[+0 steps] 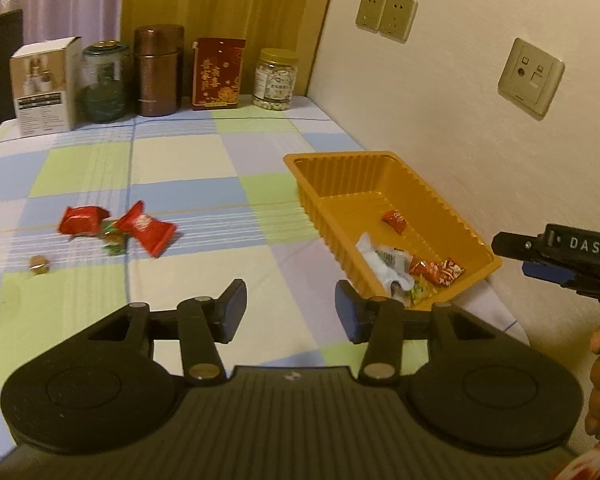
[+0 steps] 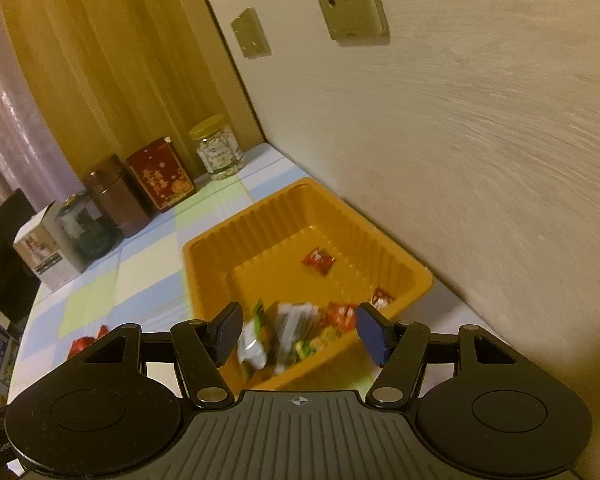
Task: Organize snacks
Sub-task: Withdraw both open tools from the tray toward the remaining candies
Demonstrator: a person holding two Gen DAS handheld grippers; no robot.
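Two red snacks (image 1: 116, 228) lie on the table (image 1: 204, 160), up and left of my empty, open left tool (image 1: 291, 312). My right tool (image 2: 298, 332) gapes empty over the orange tray (image 2: 216, 264) of snacks.

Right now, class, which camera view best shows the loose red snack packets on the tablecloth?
The left wrist view: the red packets lie in full sight. The right wrist view catches only a red corner behind its hand-held gripper.

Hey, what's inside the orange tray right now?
The orange tray holds a small red candy alone mid-floor, plus a pile at its near end: a white packet, red wrappers, something green. Whatever lies beneath that pile is covered.
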